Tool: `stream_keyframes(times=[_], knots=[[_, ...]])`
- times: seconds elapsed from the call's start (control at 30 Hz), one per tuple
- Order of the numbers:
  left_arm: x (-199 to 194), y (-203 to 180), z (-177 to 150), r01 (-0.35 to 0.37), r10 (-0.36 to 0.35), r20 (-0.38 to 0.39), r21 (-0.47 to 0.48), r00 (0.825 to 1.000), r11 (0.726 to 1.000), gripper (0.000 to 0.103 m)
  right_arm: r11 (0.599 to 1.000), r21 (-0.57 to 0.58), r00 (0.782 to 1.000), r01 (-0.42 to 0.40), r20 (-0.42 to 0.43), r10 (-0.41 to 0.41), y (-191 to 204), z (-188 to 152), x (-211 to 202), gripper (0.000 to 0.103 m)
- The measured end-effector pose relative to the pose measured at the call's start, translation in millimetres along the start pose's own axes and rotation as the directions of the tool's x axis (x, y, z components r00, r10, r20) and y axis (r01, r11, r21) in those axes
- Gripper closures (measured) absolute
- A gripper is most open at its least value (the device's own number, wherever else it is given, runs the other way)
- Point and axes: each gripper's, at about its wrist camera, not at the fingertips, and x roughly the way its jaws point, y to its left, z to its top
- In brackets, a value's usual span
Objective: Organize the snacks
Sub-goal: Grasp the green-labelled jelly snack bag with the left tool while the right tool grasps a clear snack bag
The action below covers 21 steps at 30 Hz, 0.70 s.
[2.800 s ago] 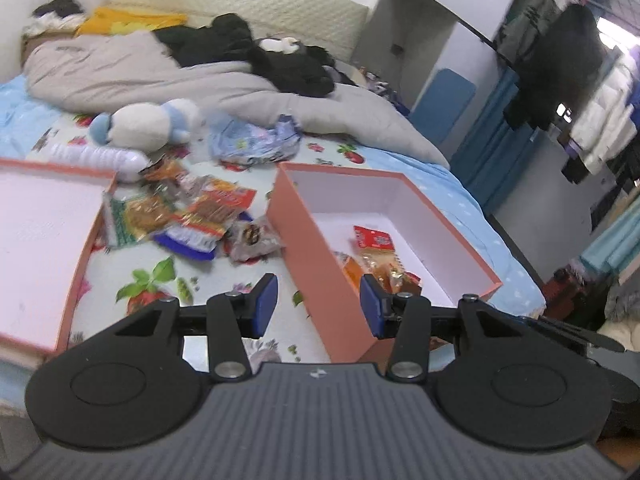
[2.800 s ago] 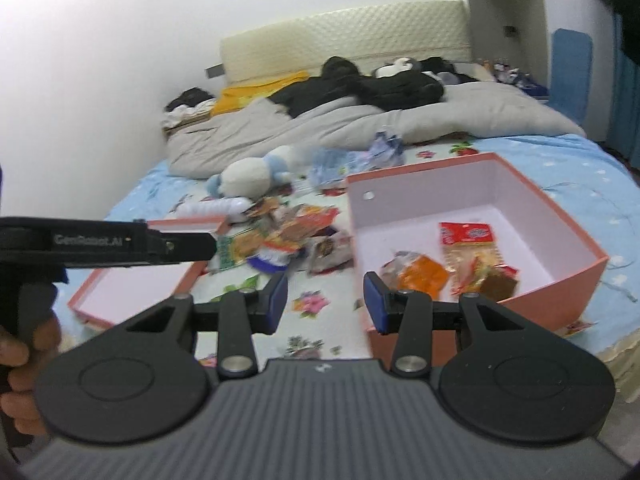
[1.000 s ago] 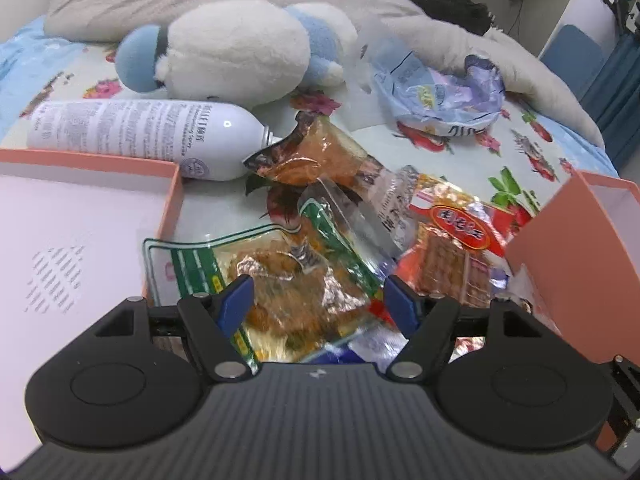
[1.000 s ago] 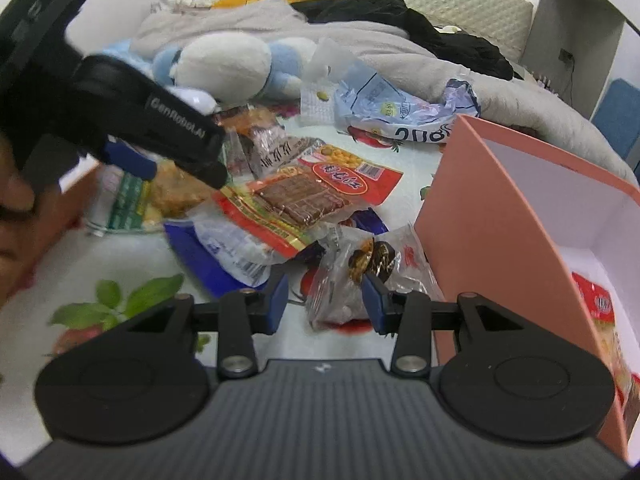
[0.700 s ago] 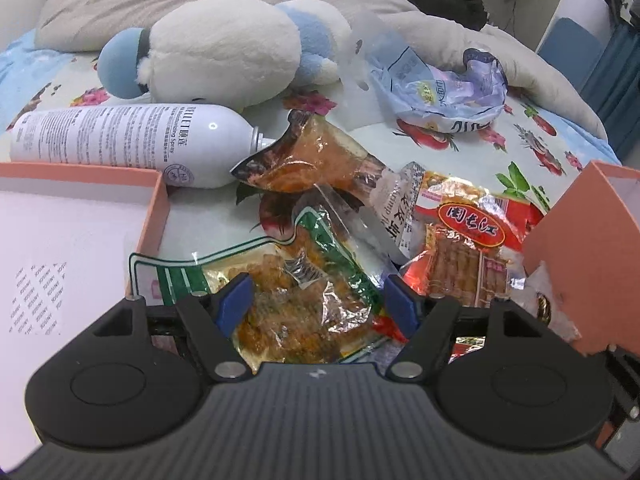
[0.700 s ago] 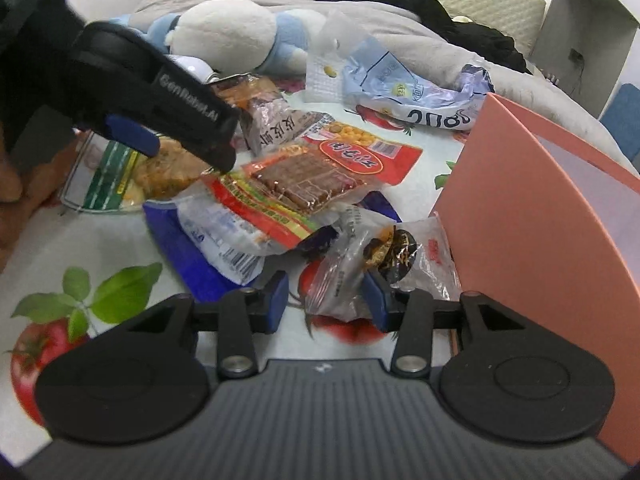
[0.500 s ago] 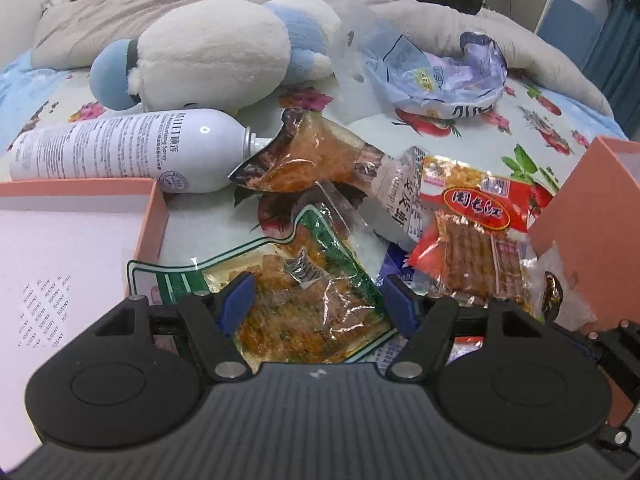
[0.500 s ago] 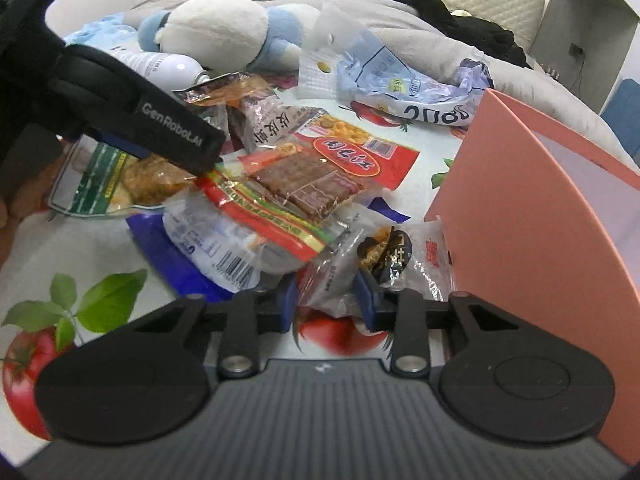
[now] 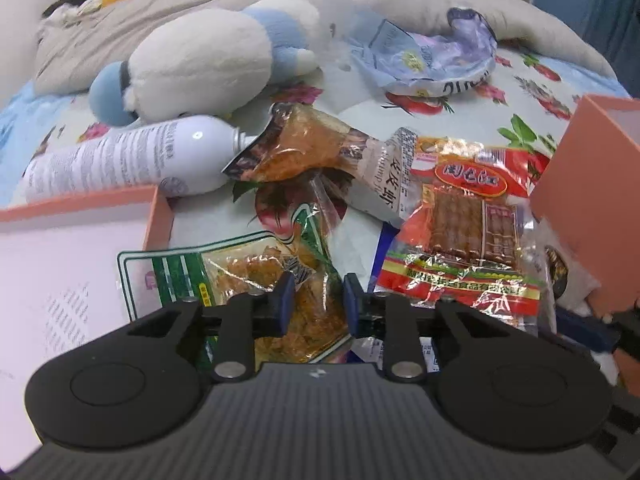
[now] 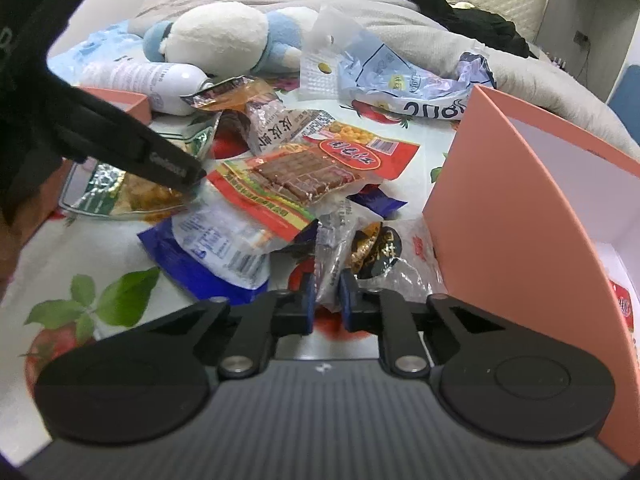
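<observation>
Salmon-pink cardboard marks our landmark, the open box (image 10: 516, 216) at the right of the snack heap on the flowered bed sheet (image 10: 92, 292); everything below is placed from it. Just beside its near wall lies a clear crinkled packet with a dark round label (image 10: 376, 252), and our right tongs (image 10: 325, 304) are pinched together on the near edge of that packet, the blue pads pressing the plastic between them. Further from the box, a red packet of brown slabs (image 10: 304, 180) lies across a blue-and-white packet (image 10: 216, 252), with a clear packet printed in black characters (image 10: 280, 124) just behind them. On the far side of the heap from the box sits the green-trimmed packet of golden fried pieces (image 9: 256, 272), beside the pink box lid (image 9: 80, 240); our left tongs (image 9: 318, 304) have closed in on this packet, the pads narrowly apart with its plastic and contents between them, though we cannot tell whether they truly grip it. An amber-filled packet (image 9: 304, 148) rests behind it, touching the nozzle of a white spray can (image 9: 128, 160) lying on its side. Beyond the can, well away from the box, a white and blue plush toy (image 9: 208, 52) lies against a grey quilt (image 10: 400, 16), and a crumpled pale blue bag (image 9: 436, 60) sits behind the heap
</observation>
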Motion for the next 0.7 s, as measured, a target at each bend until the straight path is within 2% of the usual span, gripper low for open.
stream_keyframes(times=[0.1,0.23,0.43,0.7], knots=[[-8,-1,-4,-0.018,0.018,-0.003,-0.003,1.000,1.000,0.082,1.000,0.021,1.000,-0.010,0.009,0.010,-1,-2,-11,0.090],[-24,5,-15,0.002,-0.002,-0.006,-0.071,1.000,0.997,0.086,0.998,0.059,0.999,-0.030,0.016,0.029,-2,-5,-27,0.090],[-56,3,-35,0.017,-0.017,0.000,-0.120,1.000,0.993,0.088,0.989,0.117,0.996,-0.086,0.020,0.085,-7,-16,-51,0.091],[-99,-7,-67,0.064,-0.064,0.004,-0.158,0.998,0.985,0.088,0.983,0.144,0.994,-0.110,0.012,0.109,-10,-34,-81,0.091]])
